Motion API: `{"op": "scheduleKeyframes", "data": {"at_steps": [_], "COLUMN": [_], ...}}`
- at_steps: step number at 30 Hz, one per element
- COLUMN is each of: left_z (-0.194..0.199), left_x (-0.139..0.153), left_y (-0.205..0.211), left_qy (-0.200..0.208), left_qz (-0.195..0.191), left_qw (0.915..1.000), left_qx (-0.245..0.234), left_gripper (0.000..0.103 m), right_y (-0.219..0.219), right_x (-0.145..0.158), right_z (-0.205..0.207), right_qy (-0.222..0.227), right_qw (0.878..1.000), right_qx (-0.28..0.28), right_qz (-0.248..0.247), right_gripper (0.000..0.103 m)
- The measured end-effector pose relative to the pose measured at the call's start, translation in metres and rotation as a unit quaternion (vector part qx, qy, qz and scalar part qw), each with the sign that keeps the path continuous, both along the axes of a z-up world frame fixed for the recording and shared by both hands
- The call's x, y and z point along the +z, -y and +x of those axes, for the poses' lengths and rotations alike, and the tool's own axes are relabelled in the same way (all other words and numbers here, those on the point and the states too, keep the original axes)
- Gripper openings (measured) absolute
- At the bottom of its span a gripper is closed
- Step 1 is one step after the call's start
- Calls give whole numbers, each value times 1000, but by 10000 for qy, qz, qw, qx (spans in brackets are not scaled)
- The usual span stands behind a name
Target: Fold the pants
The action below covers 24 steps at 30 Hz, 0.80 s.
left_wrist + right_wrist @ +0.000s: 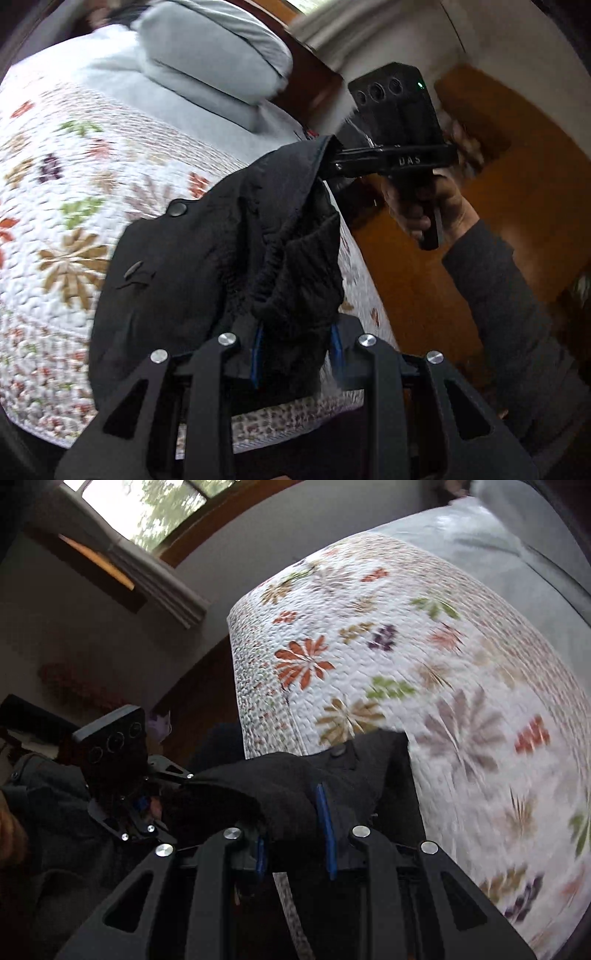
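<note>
Left gripper [297, 354] pinching a bunched fold of the black pants [221, 258] between its blue pads [258, 354], lifting them above the bed. Right gripper [295, 834] likewise clamping the dark cloth, blue pads pressing into it. Pants hanging between both grippers, draping over the near edge of the floral quilt [74, 206]. Grey pillow [210, 55] lying at the far end. Hand [436, 206] gripping the right tool's handle, dark sleeve [509, 302] trailing behind.
</note>
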State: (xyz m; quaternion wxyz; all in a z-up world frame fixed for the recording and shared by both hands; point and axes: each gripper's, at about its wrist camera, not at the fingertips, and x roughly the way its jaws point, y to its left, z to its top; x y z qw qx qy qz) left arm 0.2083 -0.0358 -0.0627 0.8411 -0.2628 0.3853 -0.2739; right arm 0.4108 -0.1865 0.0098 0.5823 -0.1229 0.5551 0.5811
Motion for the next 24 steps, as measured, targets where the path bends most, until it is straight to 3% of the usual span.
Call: {"op": "scheduleKeyframes", "data": {"at_steps": [7,11,17,20,24], "left_z": [8,12,14,17,20], "left_x": [-38,-66,-98,-109,-119], "left_y": [99,144,177,184,193], "left_qy": [-262,-459,-642,-729,-856], "left_qz": [429,714,1127,1222,1093], "left_qw": [9966,9927,9868,9847,9824], "left_qx": [-655,-861,-966,-1003,-1247], "left_gripper": [26,26,27,34,74], "right_y": [112,150,186,196,218], "right_x": [-57,-94,-136,-150,-163], "right_z": [-2,-2,-3,-7,-14], "right_qy": [-318,-506,-644,-521,-486], "right_qw": [9973,9953,9928,9924,9886], "right_qx": [-628,-793,-922,-1016,-1377], "right_qz": [196,242,419,453,372], "right_gripper": [24,24,24,28,34]}}
